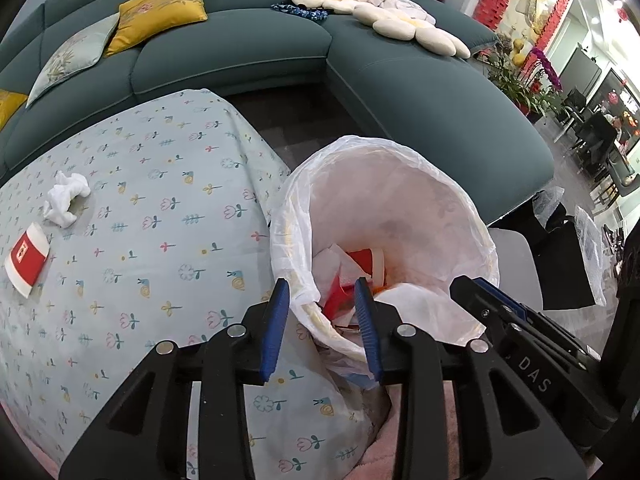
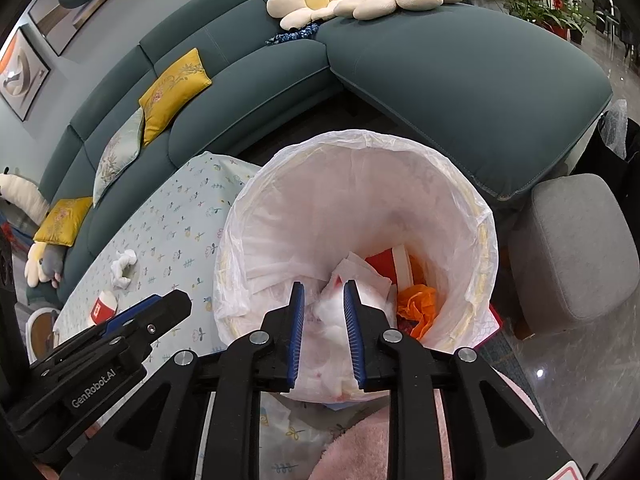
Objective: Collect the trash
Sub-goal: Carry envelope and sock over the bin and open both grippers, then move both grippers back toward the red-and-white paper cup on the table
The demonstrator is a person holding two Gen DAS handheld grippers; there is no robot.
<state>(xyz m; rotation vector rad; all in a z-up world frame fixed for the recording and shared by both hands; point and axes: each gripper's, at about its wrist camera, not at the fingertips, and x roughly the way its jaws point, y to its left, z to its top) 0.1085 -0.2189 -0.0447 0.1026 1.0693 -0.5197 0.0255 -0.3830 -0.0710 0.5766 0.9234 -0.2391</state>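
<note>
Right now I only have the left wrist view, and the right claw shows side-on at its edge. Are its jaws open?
Observer: Yes. The right claw has its jaws apart, right above the lined trash bin.
Operator: Is anything between them?
Observer: A white tissue wad shows in the gap, clear of the pad on the picture's left. I cannot tell whether it touches the other pad.
Operator: What is in the bin that I can barely make out?
Observer: A crumpled orange wrapper lies against the bin's wall on the picture's right side.
</note>
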